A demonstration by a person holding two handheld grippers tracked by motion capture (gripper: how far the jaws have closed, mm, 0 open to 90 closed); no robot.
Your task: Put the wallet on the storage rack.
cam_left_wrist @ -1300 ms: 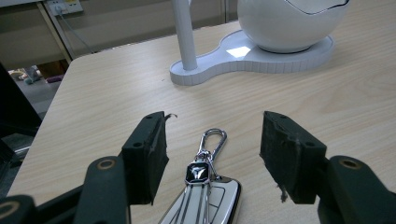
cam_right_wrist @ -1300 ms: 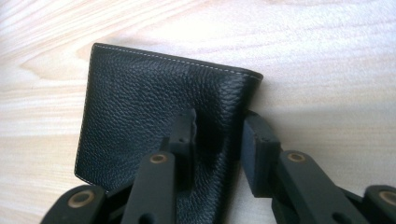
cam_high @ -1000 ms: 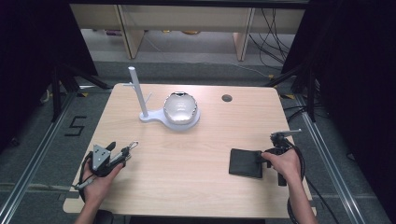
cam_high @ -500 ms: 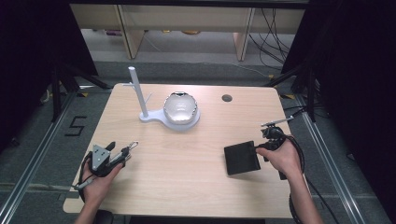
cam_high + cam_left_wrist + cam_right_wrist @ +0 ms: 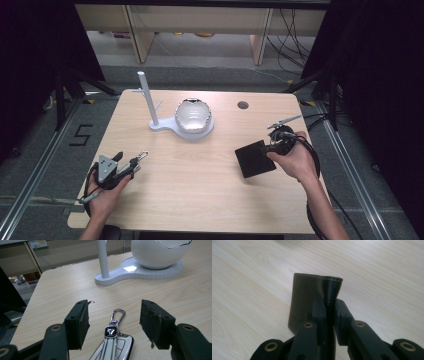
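A black leather wallet (image 5: 255, 159) hangs tilted above the right side of the table, and my right gripper (image 5: 272, 147) is shut on its edge. In the right gripper view the pads (image 5: 319, 310) pinch the wallet's (image 5: 305, 295) folded edge, with my right gripper (image 5: 329, 308) above bare wood. At the front left, my left gripper (image 5: 127, 167) stands open and low over the table. A silver car key fob (image 5: 113, 340) with a clip ring lies between the wide-apart jaws of my left gripper (image 5: 113, 317), touching neither pad.
A white stand with a tall post (image 5: 146, 97) and a shiny white globe (image 5: 192, 115) sits at the back middle of the wooden table (image 5: 200, 190). A round cable hole (image 5: 243, 105) lies at the back right. Dark floor and shelving surround the table.
My right gripper has risen and moved left and away with the wallet, lifting it off the table. The left gripper and key have stayed put.
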